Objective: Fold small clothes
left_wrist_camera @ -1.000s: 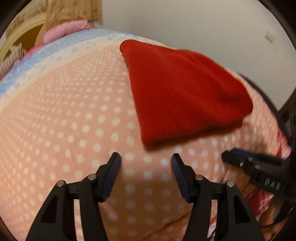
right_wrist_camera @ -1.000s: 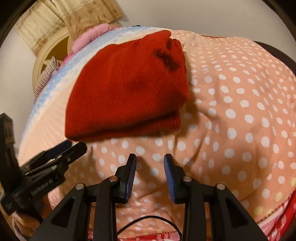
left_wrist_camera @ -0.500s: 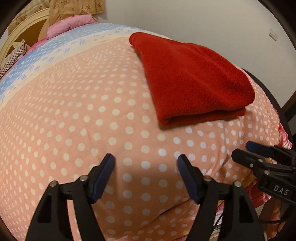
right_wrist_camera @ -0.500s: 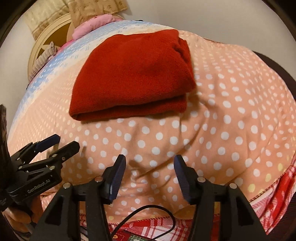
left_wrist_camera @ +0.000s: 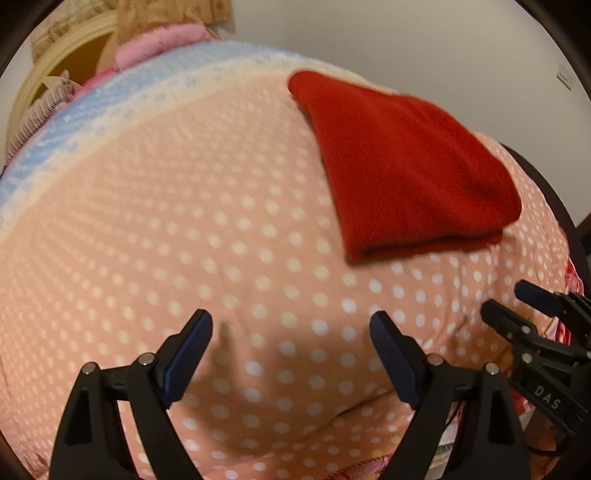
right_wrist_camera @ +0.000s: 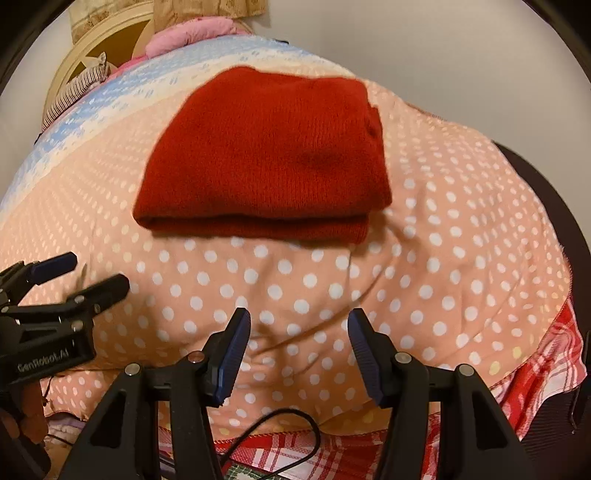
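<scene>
A red knitted garment (left_wrist_camera: 402, 166) lies folded in a flat rectangle on the peach polka-dot bedspread (left_wrist_camera: 184, 229). It also shows in the right wrist view (right_wrist_camera: 266, 155), straight ahead. My left gripper (left_wrist_camera: 291, 332) is open and empty, above the bedspread, near and to the left of the garment. My right gripper (right_wrist_camera: 299, 328) is open and empty, short of the garment's near folded edge. Each gripper shows in the other's view: the right one (left_wrist_camera: 517, 306) at the right edge, the left one (right_wrist_camera: 85, 273) at the left edge.
A pink pillow (right_wrist_camera: 192, 33) and a cream headboard (right_wrist_camera: 92, 48) lie at the far end. A blue and cream band (left_wrist_camera: 110, 110) crosses the bedspread there. A red plaid cloth (right_wrist_camera: 546, 362) hangs at the bed's near right edge. A black cable (right_wrist_camera: 280, 424) runs below my right gripper.
Both grippers have opened wider and drawn back from the folded garment towards the near edge of the bed. The garment has stayed flat.
</scene>
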`<state>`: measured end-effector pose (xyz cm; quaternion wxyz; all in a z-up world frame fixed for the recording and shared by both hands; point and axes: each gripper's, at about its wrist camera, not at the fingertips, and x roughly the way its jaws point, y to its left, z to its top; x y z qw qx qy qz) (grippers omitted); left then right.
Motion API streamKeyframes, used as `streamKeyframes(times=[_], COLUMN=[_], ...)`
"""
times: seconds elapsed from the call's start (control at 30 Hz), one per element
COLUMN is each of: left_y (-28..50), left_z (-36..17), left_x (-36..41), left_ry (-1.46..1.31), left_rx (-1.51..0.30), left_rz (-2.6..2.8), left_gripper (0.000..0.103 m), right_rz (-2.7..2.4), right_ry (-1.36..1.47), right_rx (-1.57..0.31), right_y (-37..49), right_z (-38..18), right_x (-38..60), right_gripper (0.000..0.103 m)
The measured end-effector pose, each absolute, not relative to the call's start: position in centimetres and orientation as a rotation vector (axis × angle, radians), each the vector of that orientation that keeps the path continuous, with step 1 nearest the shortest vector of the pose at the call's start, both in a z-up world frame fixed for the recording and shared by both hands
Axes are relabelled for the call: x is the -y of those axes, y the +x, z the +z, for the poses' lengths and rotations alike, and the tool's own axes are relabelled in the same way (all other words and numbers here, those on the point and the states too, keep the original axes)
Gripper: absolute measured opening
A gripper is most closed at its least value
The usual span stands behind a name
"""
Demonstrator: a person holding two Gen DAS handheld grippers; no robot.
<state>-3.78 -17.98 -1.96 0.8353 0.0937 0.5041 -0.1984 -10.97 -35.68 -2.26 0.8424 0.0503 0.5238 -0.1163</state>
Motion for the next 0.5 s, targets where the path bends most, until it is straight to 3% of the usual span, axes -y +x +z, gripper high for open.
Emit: streamKeyframes(times=[0.5], left_y=[-4.6], left_z=[2.5], left_x=[17.5], left_ry=[0.230], left_rx=[-0.938], left_rz=[-0.399], left_gripper=[0.090], right_rz=[-0.364], right_ry=[-0.042], right_rx=[-0.957], right_y=[-12.0], right_z=[4.5], right_x=[34.8], right_gripper=[0.066])
